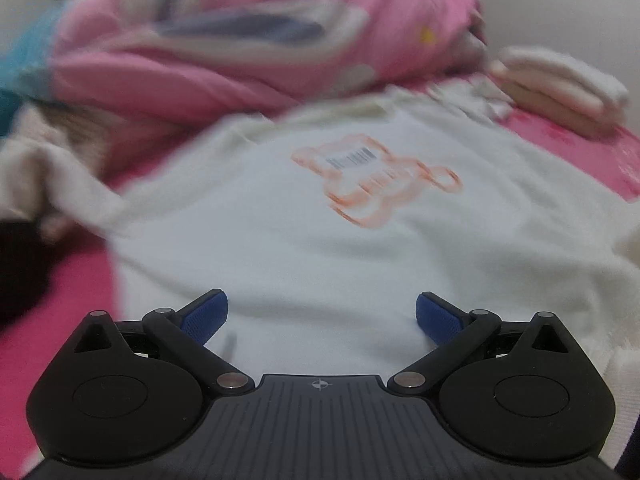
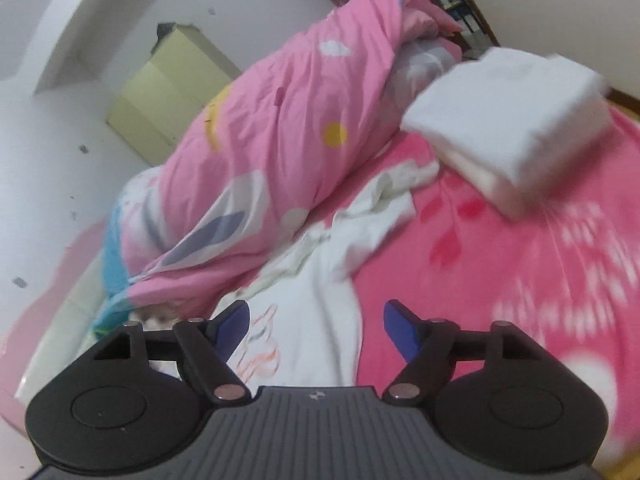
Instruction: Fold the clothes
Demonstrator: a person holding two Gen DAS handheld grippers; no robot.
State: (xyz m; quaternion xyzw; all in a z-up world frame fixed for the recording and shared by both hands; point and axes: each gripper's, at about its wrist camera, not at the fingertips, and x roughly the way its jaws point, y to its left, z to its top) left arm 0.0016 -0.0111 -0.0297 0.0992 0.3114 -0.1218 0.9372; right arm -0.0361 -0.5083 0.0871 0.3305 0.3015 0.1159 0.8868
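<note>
- We see our left gripper (image 1: 322, 314) with its blue pads spread wide and nothing between them; the white T-shirt (image 1: 320, 220) lies spread on the pink bedsheet (image 1: 60, 276) directly ahead and under the fingers.
- The shirt's orange print (image 1: 376, 180) sits further out, centred ahead of the left jaws.
- Our right gripper (image 2: 316, 330) also stands wide and holds nothing; the shirt lies below and ahead, toward the left finger (image 2: 232, 328).
- A folded white stack (image 2: 508, 128) rests well beyond the right gripper, up to its right.
- A pink quilt (image 2: 280, 140) is bunched along the shirt's far side.
</note>
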